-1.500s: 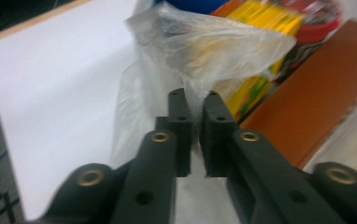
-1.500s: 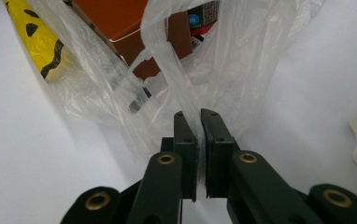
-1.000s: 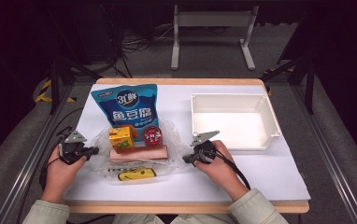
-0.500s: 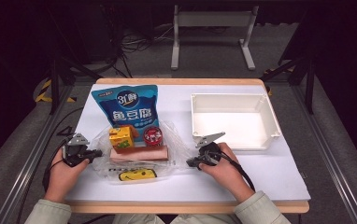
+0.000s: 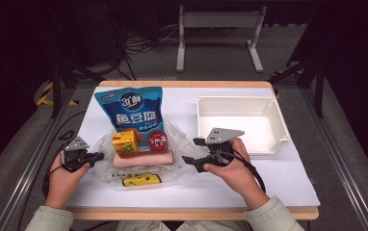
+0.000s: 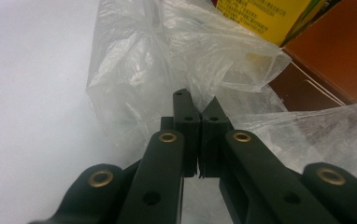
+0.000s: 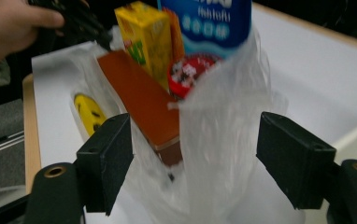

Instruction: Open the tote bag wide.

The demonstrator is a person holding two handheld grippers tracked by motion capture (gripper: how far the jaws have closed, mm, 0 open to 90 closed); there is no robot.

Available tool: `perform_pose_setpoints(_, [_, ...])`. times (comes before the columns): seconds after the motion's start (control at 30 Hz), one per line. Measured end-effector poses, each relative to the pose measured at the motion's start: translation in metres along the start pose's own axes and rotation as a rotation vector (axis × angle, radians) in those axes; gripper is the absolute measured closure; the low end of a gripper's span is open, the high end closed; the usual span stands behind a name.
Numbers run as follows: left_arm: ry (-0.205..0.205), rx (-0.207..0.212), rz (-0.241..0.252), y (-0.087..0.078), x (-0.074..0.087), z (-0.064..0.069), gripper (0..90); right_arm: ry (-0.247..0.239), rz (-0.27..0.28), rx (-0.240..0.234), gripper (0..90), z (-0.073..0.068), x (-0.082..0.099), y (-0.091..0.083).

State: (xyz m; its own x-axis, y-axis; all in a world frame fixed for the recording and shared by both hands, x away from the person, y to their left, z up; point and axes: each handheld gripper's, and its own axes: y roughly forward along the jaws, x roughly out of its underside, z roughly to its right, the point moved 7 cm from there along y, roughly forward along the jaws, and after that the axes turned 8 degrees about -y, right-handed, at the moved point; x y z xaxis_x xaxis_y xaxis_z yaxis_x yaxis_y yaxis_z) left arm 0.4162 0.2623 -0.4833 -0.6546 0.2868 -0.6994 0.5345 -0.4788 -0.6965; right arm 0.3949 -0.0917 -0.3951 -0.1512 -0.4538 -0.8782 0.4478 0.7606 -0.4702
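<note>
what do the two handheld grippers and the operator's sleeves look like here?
Both the left gripper and right gripper are black, with brass-coloured pivot rivets, a grey three-cornered top plate and a trailing black cable. Jaw pads are blocky and black. Sleeves are pale grey-green.

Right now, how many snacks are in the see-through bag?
5: blue pouch standing at the back, yellow carton and red tin before it, brown bar lying across, yellow smiley pack nearest. More may hide underneath.

A lab recording bay is indicated: white tabletop (image 5: 288,178) flanked by aluminium rails (image 5: 23,178), cables (image 5: 143,45) on grey carpet at 12 o'clock, dark surroundings.
</note>
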Motion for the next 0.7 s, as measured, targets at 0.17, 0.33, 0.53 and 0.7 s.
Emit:
perform_pose_setpoints(0.17, [0.002,0.000,0.005,0.000,0.000,0.001,88.3,-0.042,0.043,0.062,33.5,0.007,-0.022,0.005])
perform_pose_setpoints(0.33, [0.014,0.003,0.008,-0.001,0.000,0.000,88.3,-0.102,-0.054,0.089,77.1,0.016,-0.012,0.022])
perform_pose_setpoints(0.53, [0.026,0.001,0.004,0.002,0.000,0.000,88.3,-0.147,-0.156,0.117,90.0,0.019,0.014,0.039])
perform_pose_setpoints(0.7, [0.017,0.001,0.012,0.002,-0.001,-0.001,88.3,-0.096,-0.205,0.082,90.0,0.020,0.039,0.050])
